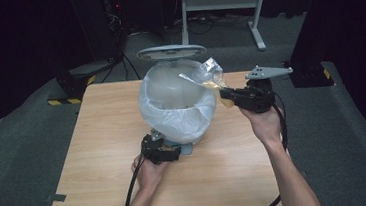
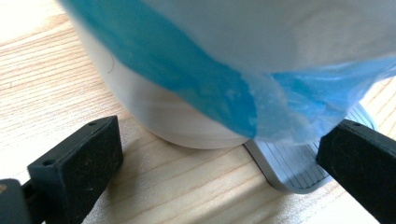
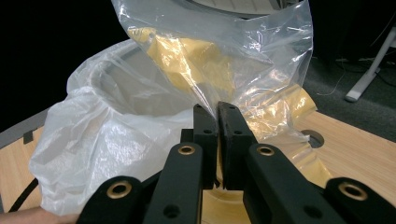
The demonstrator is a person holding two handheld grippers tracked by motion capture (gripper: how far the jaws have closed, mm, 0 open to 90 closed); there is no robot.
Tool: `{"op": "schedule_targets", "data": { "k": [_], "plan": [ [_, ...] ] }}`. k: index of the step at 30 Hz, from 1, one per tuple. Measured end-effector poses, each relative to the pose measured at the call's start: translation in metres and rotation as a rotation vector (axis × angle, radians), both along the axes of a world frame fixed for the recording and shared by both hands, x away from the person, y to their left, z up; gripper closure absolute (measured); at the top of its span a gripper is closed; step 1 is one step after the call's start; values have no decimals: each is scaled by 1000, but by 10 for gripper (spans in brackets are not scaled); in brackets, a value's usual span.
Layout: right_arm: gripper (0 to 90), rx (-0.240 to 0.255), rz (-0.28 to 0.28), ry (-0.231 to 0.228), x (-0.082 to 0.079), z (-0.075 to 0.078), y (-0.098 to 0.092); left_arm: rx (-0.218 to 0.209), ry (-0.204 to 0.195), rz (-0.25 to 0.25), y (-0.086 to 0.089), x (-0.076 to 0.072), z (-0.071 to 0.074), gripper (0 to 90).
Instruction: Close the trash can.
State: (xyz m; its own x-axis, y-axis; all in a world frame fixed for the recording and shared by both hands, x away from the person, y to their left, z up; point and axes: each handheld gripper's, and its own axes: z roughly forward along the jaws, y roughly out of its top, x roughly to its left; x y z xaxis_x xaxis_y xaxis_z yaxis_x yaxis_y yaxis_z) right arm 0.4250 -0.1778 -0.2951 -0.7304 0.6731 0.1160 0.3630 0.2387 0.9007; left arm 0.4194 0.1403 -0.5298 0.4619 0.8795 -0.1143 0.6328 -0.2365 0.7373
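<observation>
Right gripper view: we see the right gripper (image 3: 218, 112) with fingers clenched on a clear bag (image 3: 224, 60) above the lined bin (image 1: 177, 103). Light, crinkly, slippery; best pinched at its gathered edge. Left gripper (image 1: 159, 150) fingers stand released at the bin's pedal (image 2: 294, 165).

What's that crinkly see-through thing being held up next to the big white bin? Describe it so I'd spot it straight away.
Start at the wooden table and find the round bin lined with a milky white bag. At the bin's right rim, the right gripper pinches a clear plastic bag in the air. Unlike the cloudy liner, it is glossy and transparent, with yellow showing inside.
</observation>
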Motion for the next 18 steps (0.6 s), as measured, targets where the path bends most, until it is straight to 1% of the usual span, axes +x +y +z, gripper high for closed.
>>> {"op": "schedule_targets", "data": {
  "k": [18],
  "plan": [
    [872,11,24,25,11,6,14,-7,3,1,0,0,0,5]
  ]
}}
